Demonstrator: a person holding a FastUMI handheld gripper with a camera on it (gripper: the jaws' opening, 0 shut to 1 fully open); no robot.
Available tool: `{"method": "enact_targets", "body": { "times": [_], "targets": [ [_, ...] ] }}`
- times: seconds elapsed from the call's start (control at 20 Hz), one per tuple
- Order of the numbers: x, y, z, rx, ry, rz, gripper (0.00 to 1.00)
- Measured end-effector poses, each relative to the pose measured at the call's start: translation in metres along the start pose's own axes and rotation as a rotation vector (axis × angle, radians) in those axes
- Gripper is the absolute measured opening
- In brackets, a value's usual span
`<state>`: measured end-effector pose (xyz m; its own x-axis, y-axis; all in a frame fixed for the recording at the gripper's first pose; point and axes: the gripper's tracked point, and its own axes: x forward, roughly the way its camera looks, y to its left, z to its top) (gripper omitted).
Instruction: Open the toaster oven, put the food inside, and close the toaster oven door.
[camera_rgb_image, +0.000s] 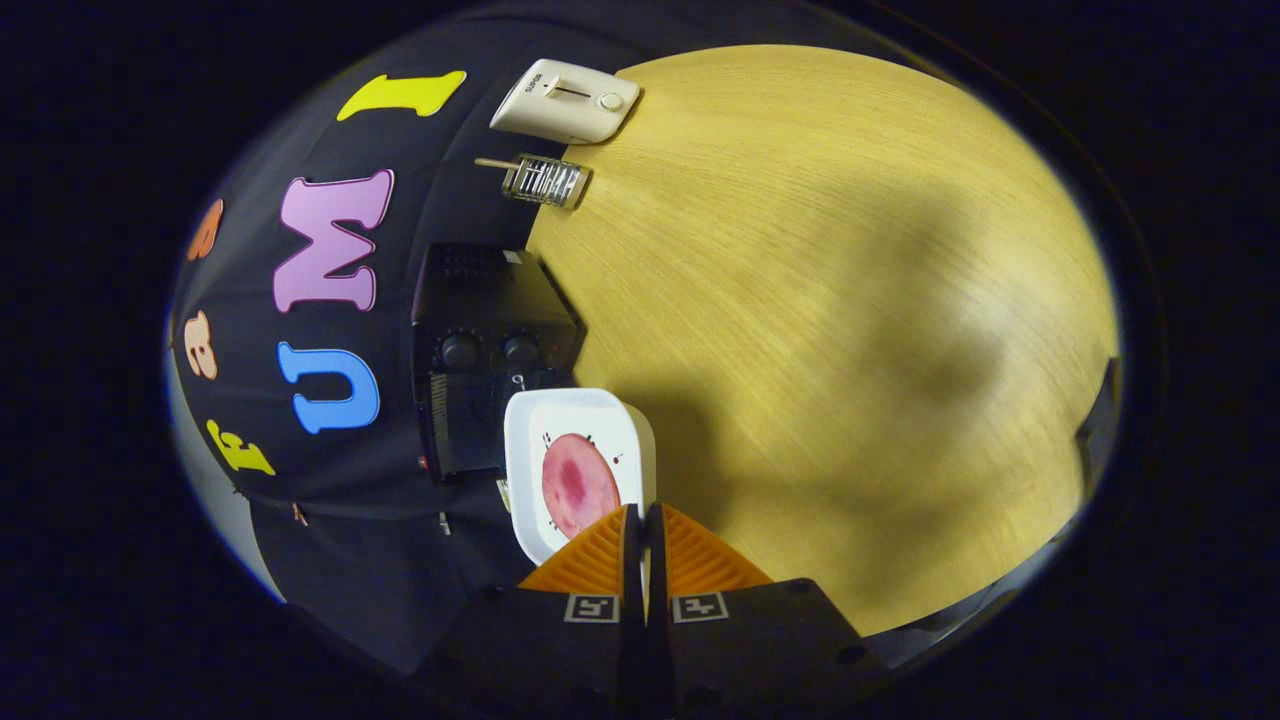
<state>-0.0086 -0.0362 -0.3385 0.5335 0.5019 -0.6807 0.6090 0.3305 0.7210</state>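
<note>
A white square plate (540, 425) carries a round pink slice of food (578, 485) and is lifted above the table. My gripper (642, 512) is shut on the plate's rim, with the edge pinched between both fingers. Just beyond the plate stands the black toaster oven (480, 290) against the booth wall, its two knobs (490, 350) facing me. The plate covers part of the oven's front, so I cannot tell how the door stands.
A white pop-up toaster (566, 100) and a small metal rack with a wooden handle (545, 180) sit farther along the wall beyond the oven. The wooden table (850, 300) stretches wide to the side of the fingers.
</note>
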Motion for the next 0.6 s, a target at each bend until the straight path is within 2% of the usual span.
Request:
{"method": "enact_targets", "body": {
  "times": [0.3,0.6],
  "targets": [
    [0.065,0.065,-0.051,0.056,-0.079,-0.004,0.05],
    [0.154,0.126,-0.075,0.184,-0.162,-0.021,0.05]
  ]
}}
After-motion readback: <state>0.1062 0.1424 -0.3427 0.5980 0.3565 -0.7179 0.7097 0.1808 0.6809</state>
